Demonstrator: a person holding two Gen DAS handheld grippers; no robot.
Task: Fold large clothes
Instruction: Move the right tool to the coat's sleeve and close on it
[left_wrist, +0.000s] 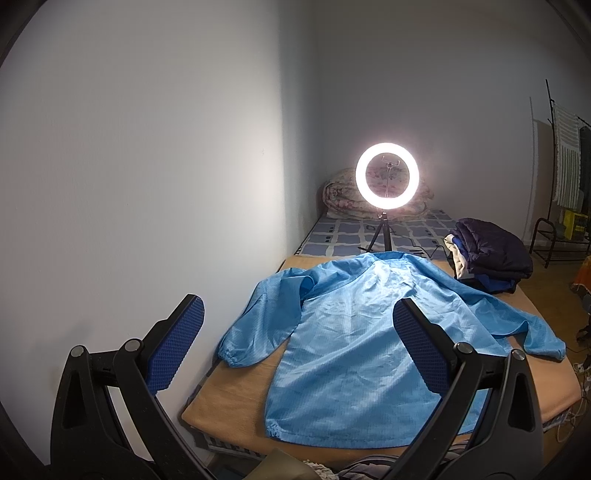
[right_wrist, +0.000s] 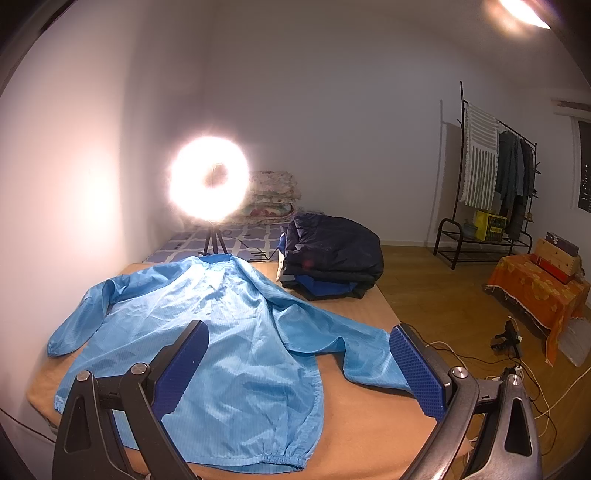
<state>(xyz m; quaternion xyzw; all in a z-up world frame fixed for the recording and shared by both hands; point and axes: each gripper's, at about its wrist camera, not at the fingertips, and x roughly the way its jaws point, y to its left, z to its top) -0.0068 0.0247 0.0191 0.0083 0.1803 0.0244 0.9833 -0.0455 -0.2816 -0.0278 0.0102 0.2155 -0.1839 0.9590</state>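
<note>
While the blue jacket (left_wrist: 354, 343) lies flat on the tan bed (right_wrist: 369, 417), our left gripper (left_wrist: 299, 343) and right gripper (right_wrist: 299, 365) hover wide, empty; we judge folding unstarted, so 2 sleeves need pinching next.

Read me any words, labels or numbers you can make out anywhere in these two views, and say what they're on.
None can be read.
Yellow box on the rack: print too small to read.
Dark panel at the right edge: marks too blurred.
Blue jacket: no label shows.

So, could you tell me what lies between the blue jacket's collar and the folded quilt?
The lit ring light on its tripod, seen in both wrist views.
</note>
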